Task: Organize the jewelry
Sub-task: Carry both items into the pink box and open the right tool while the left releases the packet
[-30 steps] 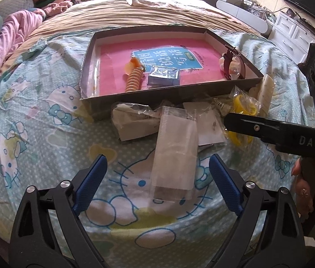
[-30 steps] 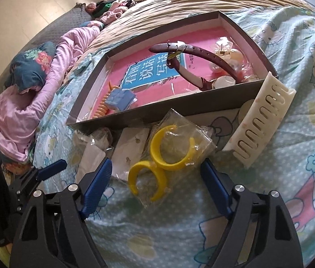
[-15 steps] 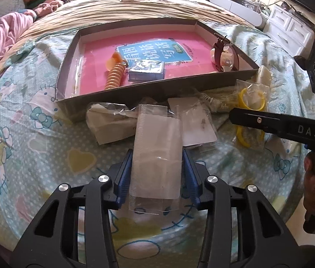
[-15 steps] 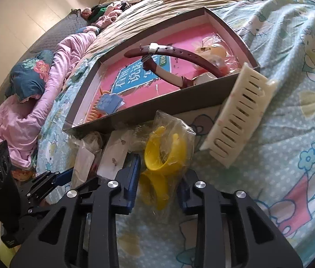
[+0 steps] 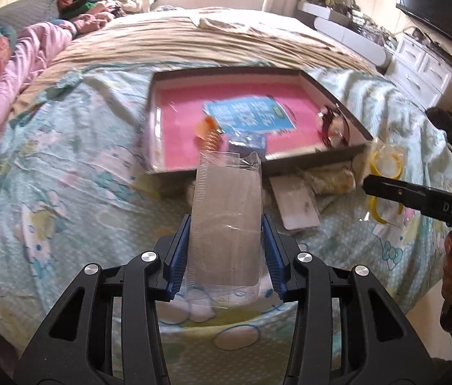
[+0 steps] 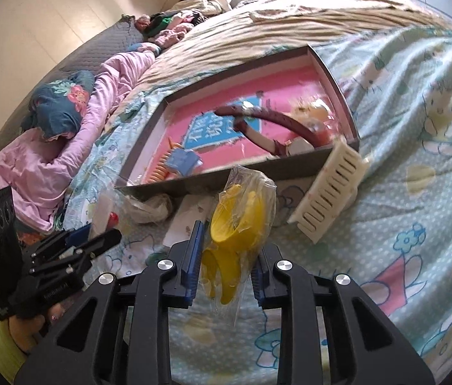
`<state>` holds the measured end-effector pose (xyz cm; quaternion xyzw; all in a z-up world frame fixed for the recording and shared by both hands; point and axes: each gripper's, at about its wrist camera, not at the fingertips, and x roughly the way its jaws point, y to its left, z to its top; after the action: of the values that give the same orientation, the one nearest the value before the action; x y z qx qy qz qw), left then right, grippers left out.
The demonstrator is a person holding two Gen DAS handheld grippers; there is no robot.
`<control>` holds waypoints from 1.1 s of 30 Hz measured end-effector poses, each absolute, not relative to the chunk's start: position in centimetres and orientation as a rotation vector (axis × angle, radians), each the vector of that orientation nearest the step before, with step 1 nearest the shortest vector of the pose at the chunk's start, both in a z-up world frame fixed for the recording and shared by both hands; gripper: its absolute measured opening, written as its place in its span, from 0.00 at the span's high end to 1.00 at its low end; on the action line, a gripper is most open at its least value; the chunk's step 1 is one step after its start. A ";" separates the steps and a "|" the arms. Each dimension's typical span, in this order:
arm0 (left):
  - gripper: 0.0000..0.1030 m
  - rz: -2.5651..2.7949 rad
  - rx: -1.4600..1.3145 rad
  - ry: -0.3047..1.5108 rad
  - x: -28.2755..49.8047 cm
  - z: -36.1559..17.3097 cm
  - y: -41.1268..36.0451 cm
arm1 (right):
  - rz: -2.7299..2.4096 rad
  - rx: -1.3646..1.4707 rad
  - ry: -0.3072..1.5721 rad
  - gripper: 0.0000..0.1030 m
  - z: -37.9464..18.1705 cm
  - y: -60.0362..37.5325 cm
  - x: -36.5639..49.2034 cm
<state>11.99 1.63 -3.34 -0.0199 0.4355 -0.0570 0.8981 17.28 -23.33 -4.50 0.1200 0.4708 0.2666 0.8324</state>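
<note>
The left claw (image 5: 224, 253) grips a clear packet (image 5: 227, 218) pointing lengthwise at the tray (image 5: 344, 157) straight ahead. The right claw (image 6: 226, 268) clamps the bagged yellow rings (image 6: 238, 221), the tray just beyond them.

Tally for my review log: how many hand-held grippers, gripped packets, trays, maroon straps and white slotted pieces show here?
Hand-held grippers: 2 (left hand-held gripper, right hand-held gripper)
Gripped packets: 2 (clear packet, yellow-ring packet)
Trays: 1 (tray)
Maroon straps: 1 (maroon strap)
White slotted pieces: 1 (white slotted piece)
Total: 7
</note>
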 end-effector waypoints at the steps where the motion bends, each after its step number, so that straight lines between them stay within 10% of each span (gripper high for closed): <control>1: 0.67 -0.114 -0.047 0.895 12.0 -3.1 1.9 | 0.571 0.247 0.991 0.76 -4.2 -23.1 17.2; 33: 0.67 -0.020 -0.076 0.801 14.8 1.1 5.6 | 0.711 0.125 0.860 0.76 0.9 -15.8 19.7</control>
<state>14.78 5.57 1.10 -0.0371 0.3897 -0.0098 0.9201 19.66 -15.80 0.86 0.0593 0.4077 0.3369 0.8466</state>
